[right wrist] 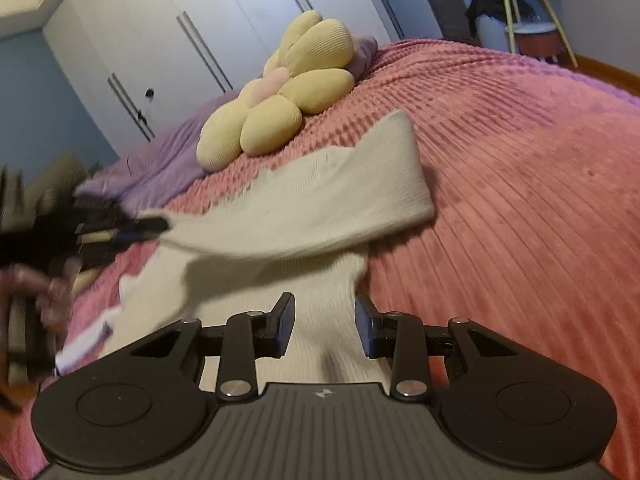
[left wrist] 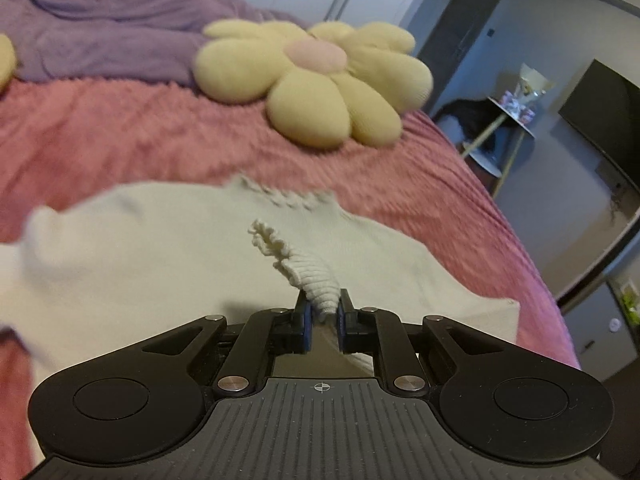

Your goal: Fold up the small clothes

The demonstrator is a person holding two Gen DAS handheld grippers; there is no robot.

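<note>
A small cream knit sweater (left wrist: 168, 264) lies on the pink bedspread (left wrist: 120, 136). My left gripper (left wrist: 323, 312) is shut on a ribbed, ruffled edge of the sweater (left wrist: 308, 276) and holds it lifted over the garment. In the right wrist view the left gripper (right wrist: 156, 226) shows blurred at the left, pulling a fold of the sweater (right wrist: 320, 200) across. My right gripper (right wrist: 324, 320) is open, its fingers (right wrist: 282, 322) apart just above the sweater's lower part, holding nothing.
A yellow flower cushion (left wrist: 312, 80) lies on the bed beyond the sweater, also in the right wrist view (right wrist: 280, 96). A purple blanket (left wrist: 88, 20) is bunched at the head. A side table (left wrist: 508, 120) and TV (left wrist: 604, 120) stand past the bed's right edge.
</note>
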